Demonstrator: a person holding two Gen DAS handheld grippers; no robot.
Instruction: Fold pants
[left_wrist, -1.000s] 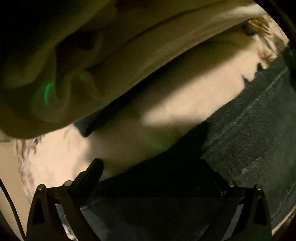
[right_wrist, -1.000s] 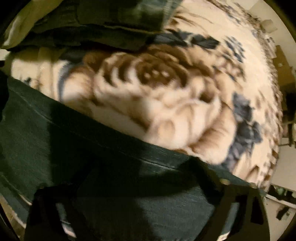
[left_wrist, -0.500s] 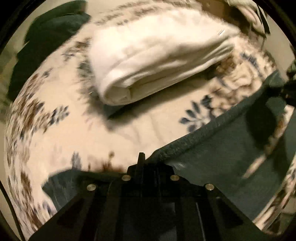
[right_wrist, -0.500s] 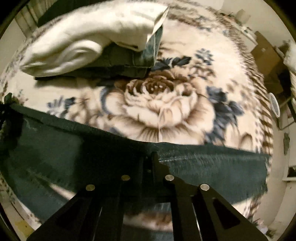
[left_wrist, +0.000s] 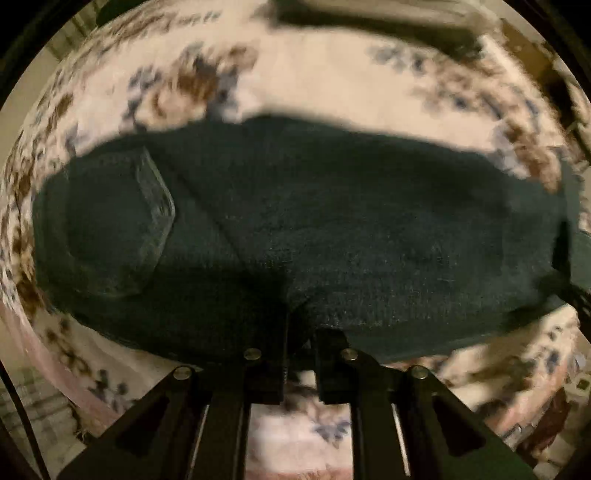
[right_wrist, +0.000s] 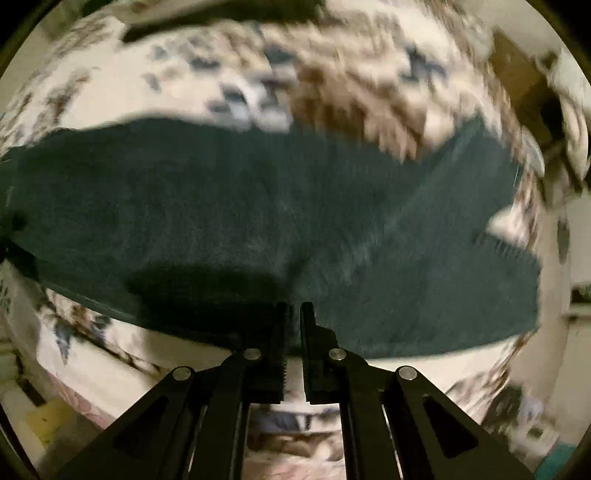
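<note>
**Dark green pants held by both grippers over a floral blanket**

In the left wrist view, the left hand-held gripper (left_wrist: 298, 328) has its two black fingers nearly together, pinching the near edge of the dark green pants (left_wrist: 332, 229). The pants spread wide across the middle of the view, with a stitched back pocket (left_wrist: 122, 221) showing at the left. Beneath them lies a cream blanket (left_wrist: 314, 74) patterned with brown and blue flowers.

In the right wrist view, the right hand-held gripper (right_wrist: 292, 314) likewise has its fingers drawn close, with only a narrow slit between them, clamped on the near edge of the pants (right_wrist: 258, 206). The cloth stretches from the far left to the right, where a frayed hem (right_wrist: 509, 247) shows. The same floral blanket (right_wrist: 332, 74) lies beyond, blurred.
</note>
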